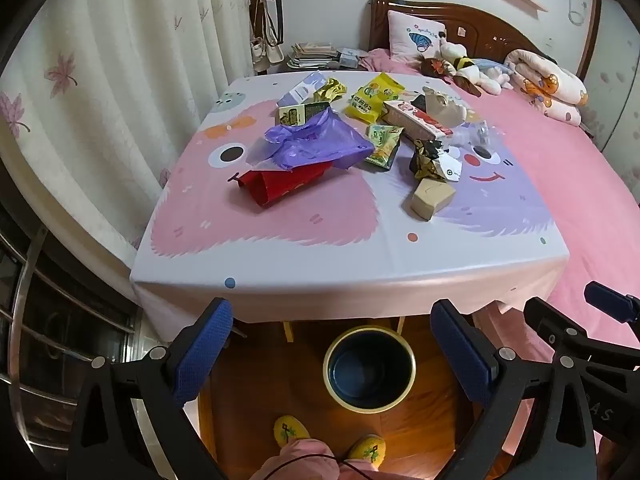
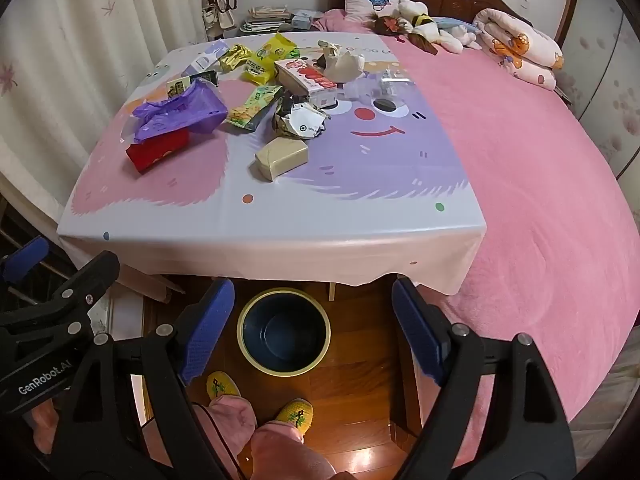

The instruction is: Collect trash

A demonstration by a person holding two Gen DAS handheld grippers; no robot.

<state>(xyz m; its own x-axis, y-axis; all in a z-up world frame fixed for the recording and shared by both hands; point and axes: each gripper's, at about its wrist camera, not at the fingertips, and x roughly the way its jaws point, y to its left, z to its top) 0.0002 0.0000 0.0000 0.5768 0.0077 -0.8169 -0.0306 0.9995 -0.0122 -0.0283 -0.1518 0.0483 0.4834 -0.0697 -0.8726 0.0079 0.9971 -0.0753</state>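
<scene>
Trash lies in a heap on the far half of a table with a cartoon cloth (image 1: 304,256) (image 2: 280,224): a purple plastic bag (image 1: 316,142) (image 2: 180,114), a red packet (image 1: 280,186) (image 2: 158,152), a beige box (image 1: 432,198) (image 2: 282,158), yellow and green snack packets (image 1: 374,98) (image 2: 256,106), a crumpled foil wrapper (image 1: 430,158) (image 2: 298,120). A dark bin with a yellow rim (image 1: 370,368) (image 2: 284,332) stands on the floor below the table's near edge. My left gripper (image 1: 332,356) and right gripper (image 2: 312,328) both hover open and empty above the bin.
A pink bed (image 2: 540,200) runs along the table's right side, with a pillow, soft toys (image 2: 424,24) and a folded quilt at its head. Curtains (image 1: 100,100) hang on the left. A person's feet in yellow slippers (image 1: 292,432) (image 2: 298,410) stand on the wooden floor.
</scene>
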